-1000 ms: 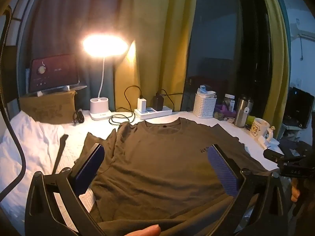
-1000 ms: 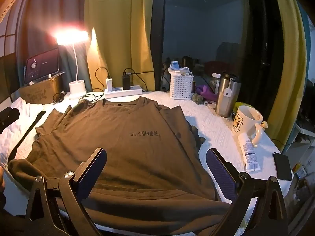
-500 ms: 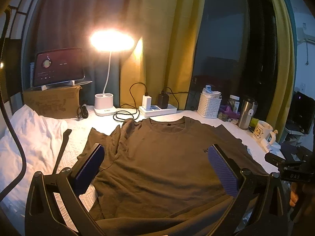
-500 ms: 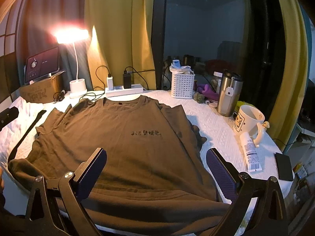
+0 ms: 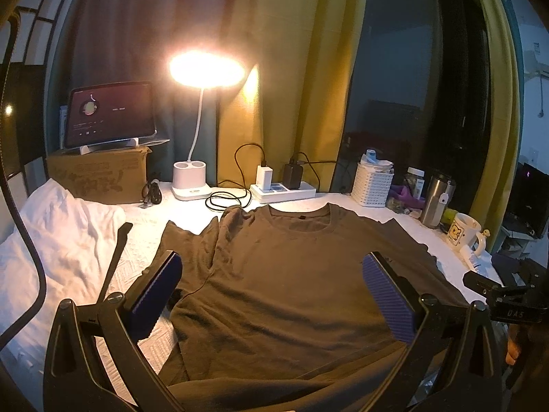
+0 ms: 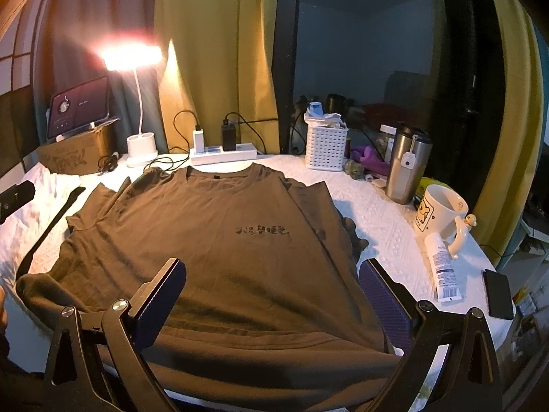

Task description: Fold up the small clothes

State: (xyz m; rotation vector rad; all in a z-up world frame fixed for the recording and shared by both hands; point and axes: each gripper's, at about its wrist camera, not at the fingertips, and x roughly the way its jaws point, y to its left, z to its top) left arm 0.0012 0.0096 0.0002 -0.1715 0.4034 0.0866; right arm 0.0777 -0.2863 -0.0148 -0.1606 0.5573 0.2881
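While a brown T-shirt [image 6: 212,250] lies flat across the white-covered desk [image 6: 384,226], hem draping its near edge, both claws, left claw [image 5: 271,292] and right claw [image 6: 274,295], hover spread, empty; soft, light cloth seems best pinched at hem corners.

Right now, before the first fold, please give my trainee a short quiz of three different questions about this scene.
1. True or false: the left gripper holds the T-shirt.
2. What lies closest to the mug? A) a tube B) the lamp C) the tablet
3. Fill in: both grippers have their jaws ____.

Key: 1 false; 2 A, the tube; 3 open, also on the right gripper.
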